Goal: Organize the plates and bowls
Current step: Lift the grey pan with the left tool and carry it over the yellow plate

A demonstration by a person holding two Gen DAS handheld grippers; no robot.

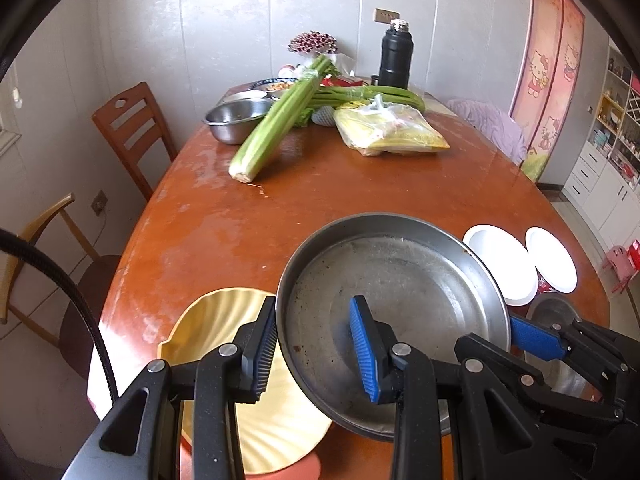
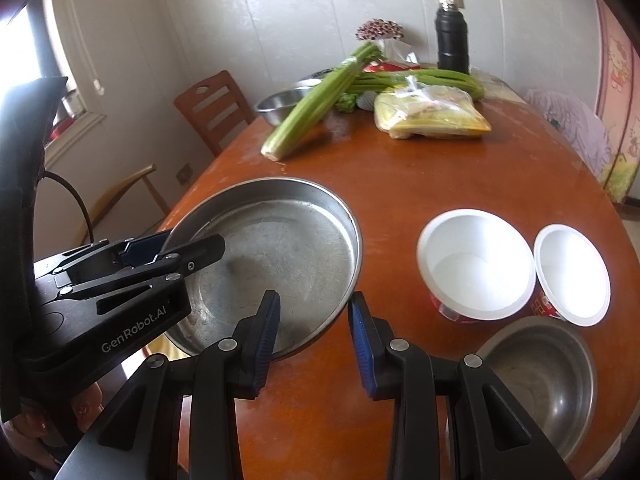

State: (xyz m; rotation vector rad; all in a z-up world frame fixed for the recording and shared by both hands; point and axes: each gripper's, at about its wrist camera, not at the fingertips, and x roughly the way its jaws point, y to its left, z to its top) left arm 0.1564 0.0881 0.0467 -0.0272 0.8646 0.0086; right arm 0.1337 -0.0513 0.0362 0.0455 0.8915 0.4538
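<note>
The bench carries a steel pan, tilted over a yellow plate. The left gripper pinches the pan's near-left rim; the right gripper is spread astride its opposite rim. Two white bowls stand beside a steel bowl.

1. Steel pan: dull grey, stained.
2. Ridged plate: pale yellow.
3. Counter: worn orange-brown.
4. Two cups: white inside, red print outside.
5. Flask: black.
</note>
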